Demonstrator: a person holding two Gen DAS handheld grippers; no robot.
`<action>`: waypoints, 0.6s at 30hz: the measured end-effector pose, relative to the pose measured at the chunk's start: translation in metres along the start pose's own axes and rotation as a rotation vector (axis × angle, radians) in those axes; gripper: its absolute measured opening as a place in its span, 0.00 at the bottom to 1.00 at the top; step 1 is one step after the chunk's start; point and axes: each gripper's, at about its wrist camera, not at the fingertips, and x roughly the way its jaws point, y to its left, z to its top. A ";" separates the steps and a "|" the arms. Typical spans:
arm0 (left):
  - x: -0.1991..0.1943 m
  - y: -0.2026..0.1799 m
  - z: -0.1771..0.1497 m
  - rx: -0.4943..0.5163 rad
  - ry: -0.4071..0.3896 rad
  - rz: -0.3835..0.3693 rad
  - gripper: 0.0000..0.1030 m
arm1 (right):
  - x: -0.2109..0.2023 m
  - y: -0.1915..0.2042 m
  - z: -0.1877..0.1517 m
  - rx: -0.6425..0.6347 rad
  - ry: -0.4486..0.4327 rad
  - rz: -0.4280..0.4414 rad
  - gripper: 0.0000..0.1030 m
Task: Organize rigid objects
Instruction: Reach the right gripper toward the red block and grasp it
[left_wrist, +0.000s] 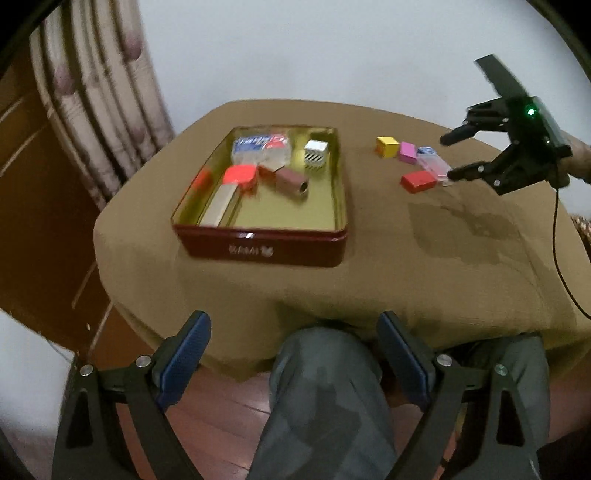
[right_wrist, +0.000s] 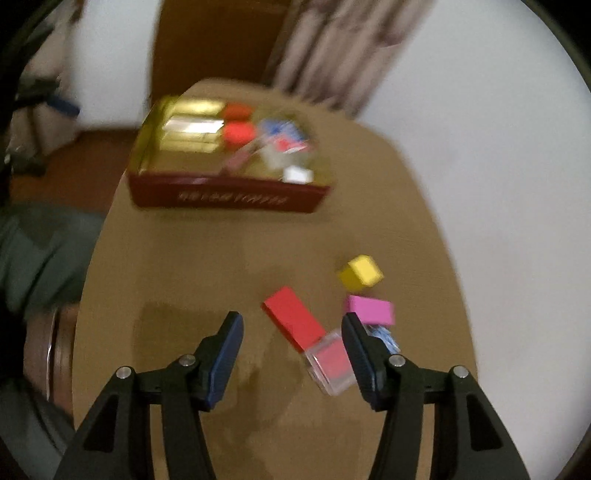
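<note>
Seen from the left wrist, the left gripper (left_wrist: 293, 363) hangs with its jaws spread wide and nothing between them, off the near edge of a table draped in tan cloth (left_wrist: 369, 258), above a person's knee (left_wrist: 325, 369) in grey trousers. A red tin (left_wrist: 266, 249) with a gold inside sits on the cloth, holding a smeared clutter: a striped white box (left_wrist: 316, 153), a pinkish block (left_wrist: 291, 181), an orange-red piece (left_wrist: 240, 175) and a blue-and-red packet (left_wrist: 258, 146) whose print is unreadable. Off to the right lie a yellow cube (left_wrist: 387, 146), a pink block (left_wrist: 407, 152), a red block (left_wrist: 417, 181) and a clear case (left_wrist: 434, 165); a small blue item behind them is too hidden to identify. The right gripper (left_wrist: 452, 157) hovers beside that cluster, jaws apart, empty. From the right wrist, motion blur softens everything. The right gripper (right_wrist: 291, 354) stands part-open over the cloth (right_wrist: 207, 258), grasping nothing; the red block (right_wrist: 291, 319) and clear case (right_wrist: 330, 363) lie between its fingers, the case partly covered by the right finger. The pink block (right_wrist: 371, 311) and yellow cube (right_wrist: 361, 272) sit beyond, and the tin (right_wrist: 229, 197) is a blur farther back.
</note>
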 end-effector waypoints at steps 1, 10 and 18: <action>0.002 0.003 -0.001 -0.018 0.011 0.000 0.86 | 0.010 0.002 0.005 -0.053 0.030 0.012 0.55; 0.027 0.026 -0.010 -0.144 0.117 -0.021 0.86 | 0.058 -0.020 0.010 -0.149 0.147 0.118 0.53; 0.042 0.021 -0.009 -0.120 0.152 -0.010 0.86 | 0.088 -0.033 0.004 -0.152 0.206 0.224 0.53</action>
